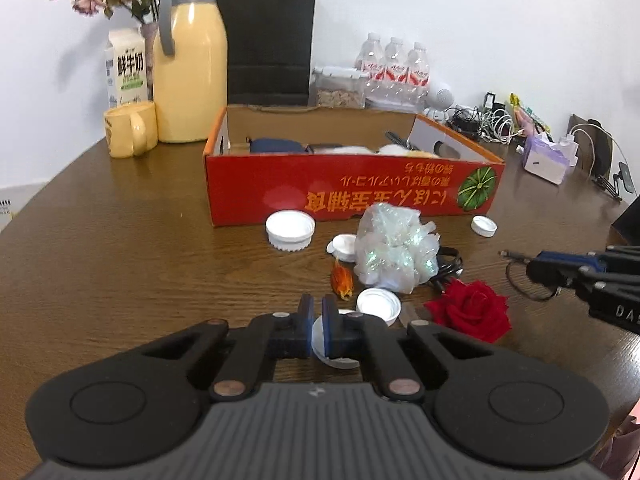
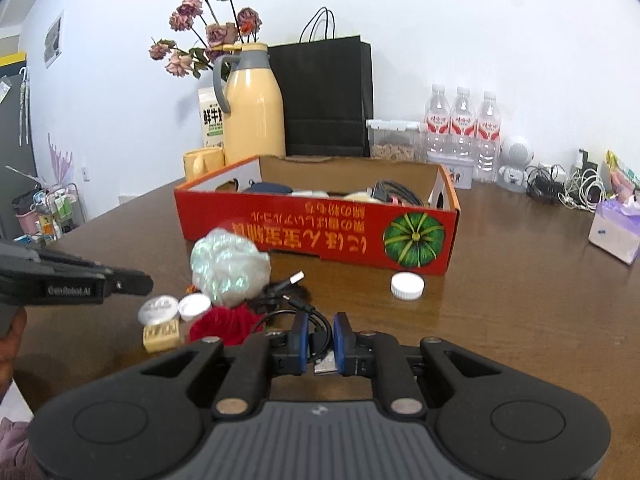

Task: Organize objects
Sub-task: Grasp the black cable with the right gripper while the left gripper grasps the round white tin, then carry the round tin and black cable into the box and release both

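My left gripper (image 1: 318,305) is shut on the rim of a white cap (image 1: 334,360) lying on the brown table (image 1: 120,264); the right wrist view shows that cap (image 2: 158,309) just under its fingertips. My right gripper (image 2: 320,322) is shut on the plug end of a black USB cable (image 2: 280,286) and enters the left wrist view (image 1: 534,268) at the right. Loose between them lie a red rose (image 1: 472,314), a crumpled iridescent wrap (image 1: 394,252), an orange trinket (image 1: 342,278) and more white caps (image 1: 290,232) (image 1: 378,304) (image 1: 484,225). Behind stands an open red box (image 1: 352,196) with several items inside.
Along the wall stand a yellow thermos (image 1: 190,68), a yellow mug (image 1: 130,134), a milk carton (image 1: 126,66), a black paper bag (image 1: 270,40), water bottles (image 1: 394,64) and a cable tangle (image 1: 486,122). A tissue box (image 2: 614,232) sits far right. A cream block (image 2: 162,336) lies near the rose.
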The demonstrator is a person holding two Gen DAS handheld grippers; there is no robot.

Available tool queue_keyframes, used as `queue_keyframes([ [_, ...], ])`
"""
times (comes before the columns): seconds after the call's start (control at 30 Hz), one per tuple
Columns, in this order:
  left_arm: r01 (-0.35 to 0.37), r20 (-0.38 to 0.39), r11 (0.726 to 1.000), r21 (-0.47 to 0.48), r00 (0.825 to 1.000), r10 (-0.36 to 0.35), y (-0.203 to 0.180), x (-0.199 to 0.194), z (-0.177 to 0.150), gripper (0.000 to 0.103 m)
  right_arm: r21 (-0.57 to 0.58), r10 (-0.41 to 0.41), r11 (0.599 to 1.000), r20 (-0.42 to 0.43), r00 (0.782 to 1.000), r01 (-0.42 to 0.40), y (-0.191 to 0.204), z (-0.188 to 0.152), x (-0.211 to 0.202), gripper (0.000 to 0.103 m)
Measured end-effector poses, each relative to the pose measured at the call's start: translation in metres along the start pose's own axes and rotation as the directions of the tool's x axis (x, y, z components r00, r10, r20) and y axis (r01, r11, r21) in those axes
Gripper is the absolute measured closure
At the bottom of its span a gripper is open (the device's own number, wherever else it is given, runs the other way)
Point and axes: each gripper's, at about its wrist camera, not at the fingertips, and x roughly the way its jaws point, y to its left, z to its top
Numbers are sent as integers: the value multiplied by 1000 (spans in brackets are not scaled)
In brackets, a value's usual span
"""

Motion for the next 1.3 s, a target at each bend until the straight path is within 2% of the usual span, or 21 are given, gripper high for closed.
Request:
queue_keyframes([
  [0.07,1,-13,1000,-16,1000,-1,2,2,-2,93,-1,1,1000,-3,1000,-1,0,0,1,91],
  [0.1,3,-17,1000,-21,1000,-4,3,2,-2,88,0,1,1000,-5,1000,-1,-1,0,2,91],
  [0.17,19,-12,999,-31,1000,-19,5,-1,-3,57,4,0,1000,-11,1000,0,-2,-1,3,91],
  [0.23,27,7,999,-21,1000,-27,3,-3,-3,50,6,2,1000,-15,1000,-1,-2,-3,4,91],
  [0.6,35,-54,999,-20,998,-36,-3,18,-2,50,11,9,1000,-20,1000,-9,-3,-4,5,91],
  [0.73,-13,-54,1000,16,998,14,-5,15,-6,51,12,16,1000,-21,1000,-15,-3,-6,4,91],
  [0.77,-42,-48,998,36,998,44,-6,13,-9,52,13,17,1000,-21,1000,-16,-4,-6,4,91],
  [0.83,-56,-33,996,63,998,58,-6,11,-14,52,13,17,1000,-21,1000,-17,-4,-6,4,91],
  [0.9,-50,-25,997,60,998,52,-4,9,-15,62,13,18,1000,-18,1000,-18,-3,-6,5,91],
  [1.07,-37,-14,999,34,999,38,0,5,-12,63,5,16,1000,-1,1000,-16,-2,-2,2,91],
  [1.3,-48,111,998,42,993,43,-5,-9,23,63,-11,17,1000,69,997,-16,-4,32,9,91],
])
